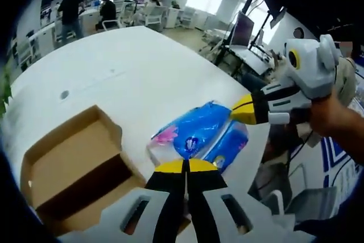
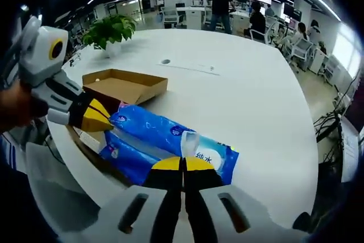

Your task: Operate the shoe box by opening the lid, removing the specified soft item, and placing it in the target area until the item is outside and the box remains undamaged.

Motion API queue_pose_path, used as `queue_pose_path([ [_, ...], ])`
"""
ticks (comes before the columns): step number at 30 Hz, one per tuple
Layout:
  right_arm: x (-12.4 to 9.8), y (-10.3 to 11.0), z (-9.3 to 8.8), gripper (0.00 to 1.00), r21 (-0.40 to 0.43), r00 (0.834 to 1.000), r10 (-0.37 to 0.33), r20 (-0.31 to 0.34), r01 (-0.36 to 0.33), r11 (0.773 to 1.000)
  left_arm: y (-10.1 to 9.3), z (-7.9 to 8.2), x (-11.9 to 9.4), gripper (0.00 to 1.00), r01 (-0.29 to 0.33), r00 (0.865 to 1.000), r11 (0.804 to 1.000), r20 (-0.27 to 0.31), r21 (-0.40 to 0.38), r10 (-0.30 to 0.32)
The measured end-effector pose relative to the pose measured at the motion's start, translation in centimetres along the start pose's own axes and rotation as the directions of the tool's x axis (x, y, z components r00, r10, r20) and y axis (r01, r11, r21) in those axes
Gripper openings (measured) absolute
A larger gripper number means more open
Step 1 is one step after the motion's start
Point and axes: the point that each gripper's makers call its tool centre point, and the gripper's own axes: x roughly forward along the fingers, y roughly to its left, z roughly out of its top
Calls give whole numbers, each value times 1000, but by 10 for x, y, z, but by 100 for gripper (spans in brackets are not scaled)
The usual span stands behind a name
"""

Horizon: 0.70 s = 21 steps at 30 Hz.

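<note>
A blue soft pack of tissues (image 1: 199, 135) lies just beyond the open cardboard shoe box (image 1: 68, 163), near the edge of the white table (image 1: 131, 66). My left gripper (image 1: 185, 165) has its jaws pressed together on the pack's near edge. My right gripper (image 1: 234, 112) comes in from the right, held by a hand, and pinches the pack's far corner. In the right gripper view the pack (image 2: 159, 135) stretches from my right gripper (image 2: 183, 163) to my left gripper (image 2: 108, 120). The box (image 2: 122, 86) sits behind it.
A potted plant (image 2: 111, 29) stands at the table's far corner. A round cable port (image 2: 165, 61) is set in the tabletop. People work at desks in the background, and monitors and chairs stand past the table's edge (image 1: 242, 29).
</note>
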Motion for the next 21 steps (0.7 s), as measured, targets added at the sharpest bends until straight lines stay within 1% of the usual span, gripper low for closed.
queue_pose_path([
  [7, -4, -25, -12, 0, 22, 1000, -11, 0, 11, 1000, -14, 7, 24, 0, 20, 1000, 1000, -18, 21, -20],
  [21, -14, -84, -26, 0, 54, 999, -46, 0, 46, 997, -47, 30, 70, 0, 62, 997, 997, -39, 49, -61],
])
